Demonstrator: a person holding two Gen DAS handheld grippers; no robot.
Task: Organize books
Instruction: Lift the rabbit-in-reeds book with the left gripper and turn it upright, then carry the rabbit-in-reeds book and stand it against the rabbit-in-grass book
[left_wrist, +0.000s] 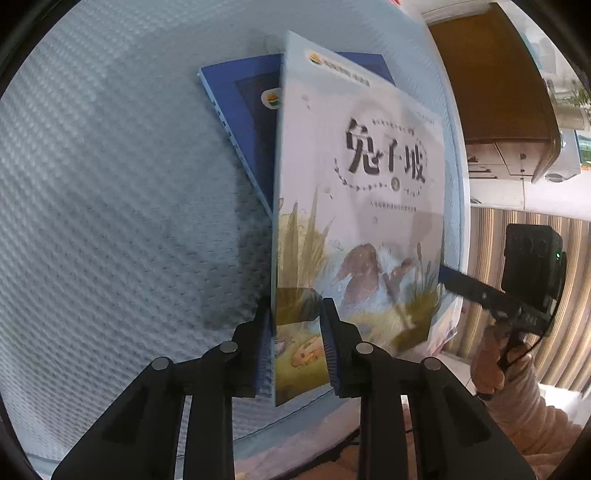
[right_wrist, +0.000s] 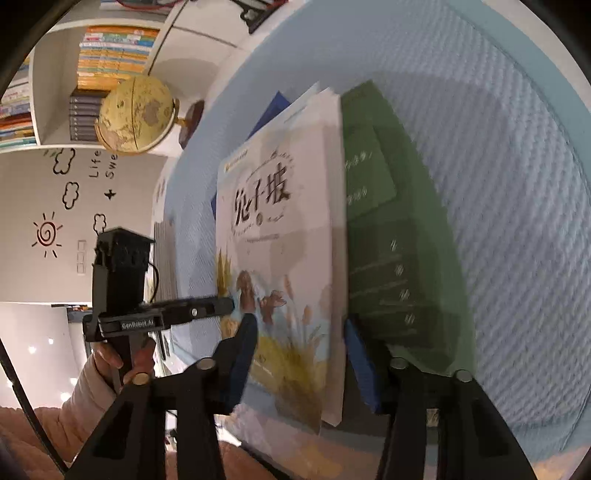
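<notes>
The rabbit book (left_wrist: 354, 206) stands near the table's edge, tilted up off the pale blue table (left_wrist: 110, 184) rather than lying flat, and both tools have it from opposite sides. That looks like a way to square it up before it goes onto a pile. The left gripper (left_wrist: 295, 332) has its fingers narrow, straddling the book's lower edge; the left blue pad sits against the spine side, the right pad over the cover, so it seems pinched, though I cannot tell how firmly. From the right wrist view the right gripper (right_wrist: 299, 354) has its fingers wider, around the same book's bottom, the left pad on the cover and the right pad near the back; contact there is unclear because of blur. A blue book (left_wrist: 240, 122) lies flat behind it, partly covered, and a green book (right_wrist: 399, 258) lies just beside it on the table, likely the stack it will join. Farther off stand a globe (right_wrist: 136, 114) and a shelf (right_wrist: 51, 92) of books.
</notes>
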